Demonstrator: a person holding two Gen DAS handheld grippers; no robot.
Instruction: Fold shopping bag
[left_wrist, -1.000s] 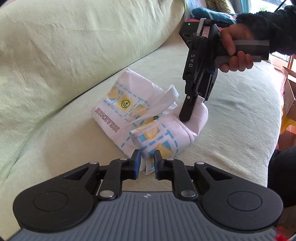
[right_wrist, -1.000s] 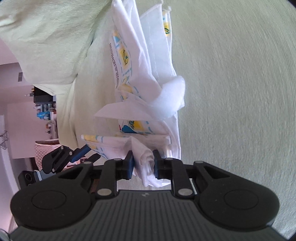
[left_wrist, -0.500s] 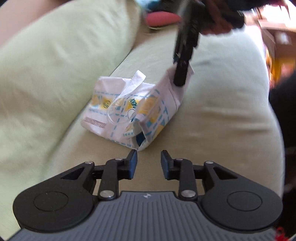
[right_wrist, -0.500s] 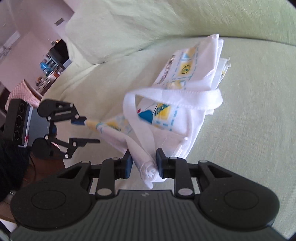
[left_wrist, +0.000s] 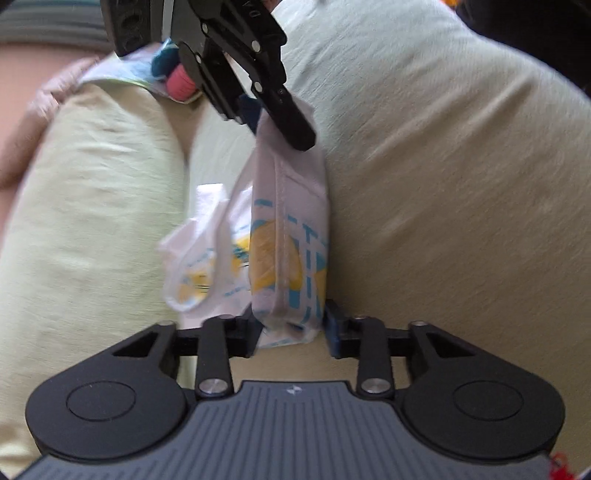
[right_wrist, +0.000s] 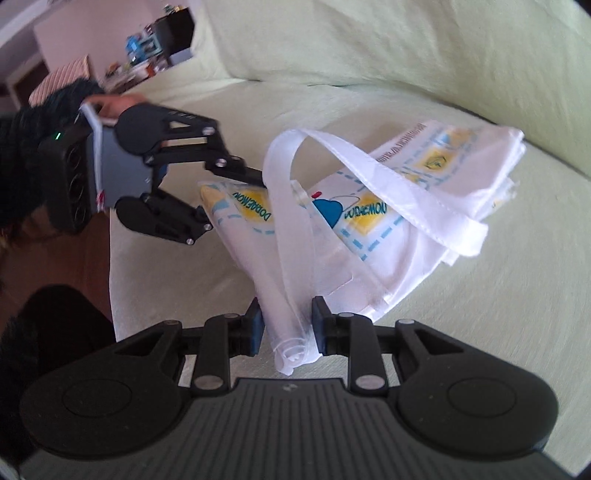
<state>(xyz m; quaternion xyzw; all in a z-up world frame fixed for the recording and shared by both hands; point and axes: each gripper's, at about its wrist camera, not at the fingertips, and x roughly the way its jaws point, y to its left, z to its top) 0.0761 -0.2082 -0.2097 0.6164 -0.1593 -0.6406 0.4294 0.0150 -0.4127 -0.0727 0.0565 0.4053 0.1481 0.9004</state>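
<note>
Folding is looking mostly done: the bag (right_wrist: 373, 218) is lying bunched in several layers near the sofa's (right_wrist: 480, 332) front edge, handles loose. The left gripper (left_wrist: 291, 332), jaws just closing, is pinching one folded end; the right gripper (right_wrist: 286, 326) is clamping the other. Flattening remains. Pale green cushions are backing the seat; cluttered shelves are showing beyond.

Pale green sofa (right_wrist: 461, 288) with plump back cushion (right_wrist: 369, 40); pink wall (right_wrist: 66, 37) behind (cluttered shelf beyond).
</note>
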